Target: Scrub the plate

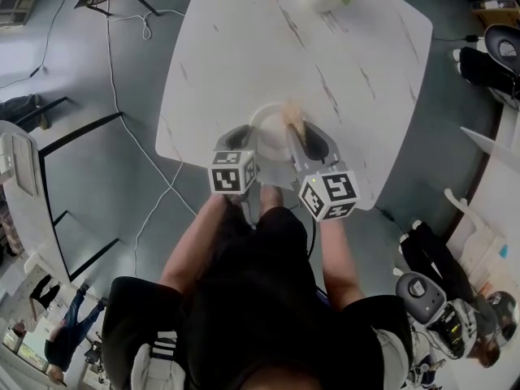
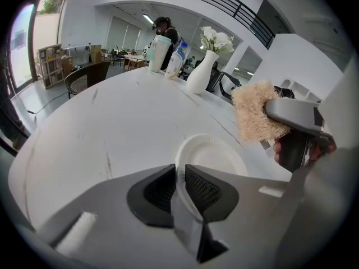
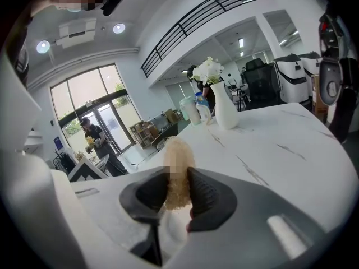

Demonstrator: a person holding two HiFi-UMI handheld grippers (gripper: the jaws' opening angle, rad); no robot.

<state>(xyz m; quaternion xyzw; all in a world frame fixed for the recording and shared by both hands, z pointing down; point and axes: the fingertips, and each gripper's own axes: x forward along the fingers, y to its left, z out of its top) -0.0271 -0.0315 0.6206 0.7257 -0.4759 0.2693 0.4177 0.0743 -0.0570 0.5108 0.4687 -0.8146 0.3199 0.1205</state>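
White round paper plate (image 2: 216,153) lies on white marble table (image 1: 244,47), near its 6 o'clock edge. L gripper (image 2: 180,175) clamped on plate's near rim. R gripper (image 3: 178,186) pinched on tan fibrous scrub pad (image 3: 178,158), at plate's 2 o'clock, seemingly just above it. Risk: hard strokes could buckle the thin rim, so plate slips free.

I see a white plate (image 2: 212,154), a straw-tan scrubber (image 2: 253,112), and a white table (image 2: 112,122) with grey veining.
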